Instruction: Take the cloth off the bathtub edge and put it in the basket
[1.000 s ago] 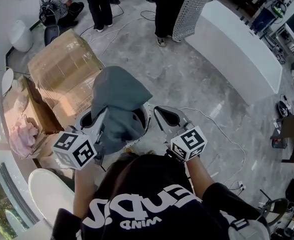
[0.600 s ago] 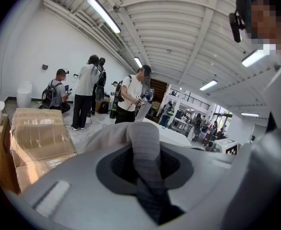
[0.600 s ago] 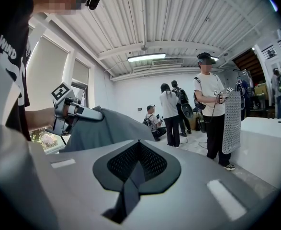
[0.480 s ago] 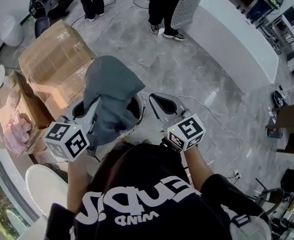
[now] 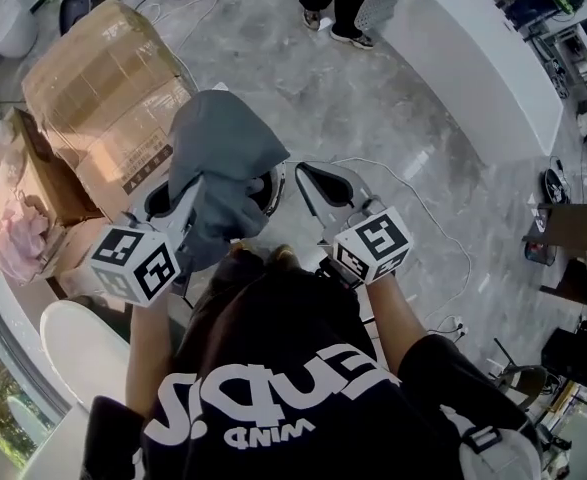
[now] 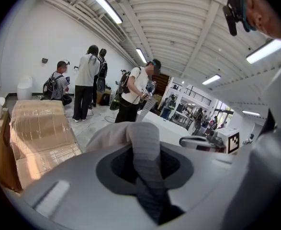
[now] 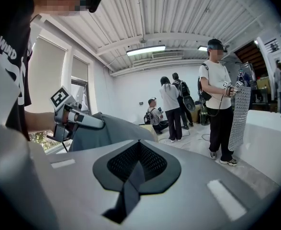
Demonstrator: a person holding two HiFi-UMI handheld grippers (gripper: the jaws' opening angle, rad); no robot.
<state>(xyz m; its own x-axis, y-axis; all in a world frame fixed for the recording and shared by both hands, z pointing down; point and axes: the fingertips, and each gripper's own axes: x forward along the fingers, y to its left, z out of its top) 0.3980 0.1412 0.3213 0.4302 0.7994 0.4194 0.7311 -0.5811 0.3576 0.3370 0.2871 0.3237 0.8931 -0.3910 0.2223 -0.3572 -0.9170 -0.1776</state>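
A grey cloth (image 5: 218, 158) hangs in folds from my left gripper (image 5: 195, 200), which is shut on it. In the left gripper view a strip of the cloth (image 6: 145, 162) is pinched between the jaws and bulges up over them. Under the cloth stands a round white basket (image 5: 271, 186) with a dark inside, mostly hidden by the cloth. My right gripper (image 5: 308, 176) is just right of the basket, shut and empty. In the right gripper view its jaws meet at a point (image 7: 139, 143), and the left gripper with the cloth (image 7: 102, 131) shows at the left.
A wrapped cardboard box (image 5: 98, 73) and an open box with pink fabric (image 5: 18, 233) lie left of the basket. A long white counter (image 5: 473, 58) runs at the upper right. A cable (image 5: 443, 238) trails over the grey floor. People stand at the far end. A white rounded edge (image 5: 83, 353) lies at the lower left.
The left gripper with the cloth has sunk a little over the basket. The right gripper has stayed beside the basket, still shut.
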